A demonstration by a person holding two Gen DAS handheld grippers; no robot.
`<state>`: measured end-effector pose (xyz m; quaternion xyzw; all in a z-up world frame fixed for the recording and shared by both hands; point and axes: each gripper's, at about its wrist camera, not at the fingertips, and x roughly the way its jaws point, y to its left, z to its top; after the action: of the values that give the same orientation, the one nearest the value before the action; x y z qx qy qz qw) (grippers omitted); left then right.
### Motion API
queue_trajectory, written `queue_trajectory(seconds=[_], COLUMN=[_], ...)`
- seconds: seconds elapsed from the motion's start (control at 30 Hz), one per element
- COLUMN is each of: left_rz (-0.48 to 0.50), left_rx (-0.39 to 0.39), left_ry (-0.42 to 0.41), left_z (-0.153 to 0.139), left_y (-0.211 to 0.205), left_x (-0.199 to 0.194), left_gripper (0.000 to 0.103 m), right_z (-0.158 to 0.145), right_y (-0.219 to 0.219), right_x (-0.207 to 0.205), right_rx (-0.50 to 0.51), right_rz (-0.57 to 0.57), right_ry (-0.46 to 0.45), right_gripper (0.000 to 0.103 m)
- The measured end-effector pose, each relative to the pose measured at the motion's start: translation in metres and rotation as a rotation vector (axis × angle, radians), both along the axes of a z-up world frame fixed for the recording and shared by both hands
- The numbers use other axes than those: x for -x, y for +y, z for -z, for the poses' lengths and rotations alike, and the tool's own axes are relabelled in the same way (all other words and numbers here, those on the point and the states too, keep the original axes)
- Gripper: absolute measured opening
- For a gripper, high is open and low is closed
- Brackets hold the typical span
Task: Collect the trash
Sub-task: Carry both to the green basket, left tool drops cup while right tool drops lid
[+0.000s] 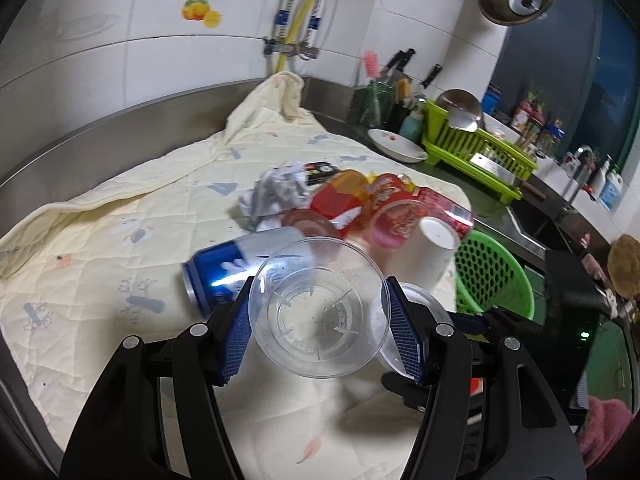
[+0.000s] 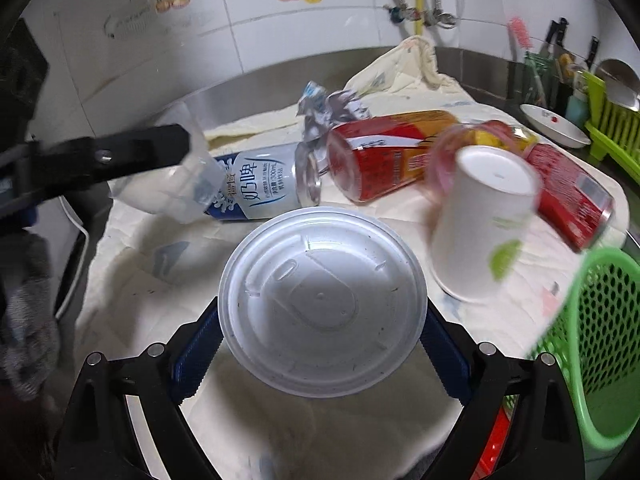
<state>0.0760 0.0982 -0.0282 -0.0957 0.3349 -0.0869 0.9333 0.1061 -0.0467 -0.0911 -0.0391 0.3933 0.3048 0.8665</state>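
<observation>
My left gripper (image 1: 320,320) is shut on a clear plastic cup (image 1: 320,308), held above the quilted cloth (image 1: 120,240). My right gripper (image 2: 322,336) is shut on a white plastic lid (image 2: 322,300). The clear cup (image 2: 192,184) and the left gripper also show at the left of the right wrist view. On the cloth lie a blue and white can (image 2: 260,184), a red and yellow can (image 2: 384,152), a crumpled wrapper (image 2: 328,108), an upturned white paper cup (image 2: 484,224), a pink plastic cup (image 2: 448,148) and a red can (image 2: 568,196).
A green perforated basket (image 2: 600,340) stands at the right edge of the cloth. Farther right are a white plate (image 1: 396,144), a green dish rack (image 1: 480,152) and a sink. A steel counter edge and tiled wall lie behind.
</observation>
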Motion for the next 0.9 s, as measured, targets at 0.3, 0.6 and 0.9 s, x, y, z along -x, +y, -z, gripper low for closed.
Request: queue_trajectory(seconds=[0.3,0.6,0.9], left_rz=[0.122,0.248,0.35], left_rx=[-0.001,0.001,-0.03], left_ry=[-0.011,-0.001,0.031], left_z=[-0.009,-0.014,-0.01], left_y=[-0.056,-0.128,-0.198], left_x=[-0.009,-0.031,-0.055], left_gripper=[0.062,0.062,0.062], right_z=[-0.017,-0.006,0.027], right_y=[-0.1,-0.224,-0.296], right_x=[0.017,-0.012,-0.034], right_rx=[0.008,0.093,0.11], right_rz=[0.195,0.444,0.557], right_ry=[-0.051,-0.032,0.022], right_gripper=[0.089,0.089,0.09])
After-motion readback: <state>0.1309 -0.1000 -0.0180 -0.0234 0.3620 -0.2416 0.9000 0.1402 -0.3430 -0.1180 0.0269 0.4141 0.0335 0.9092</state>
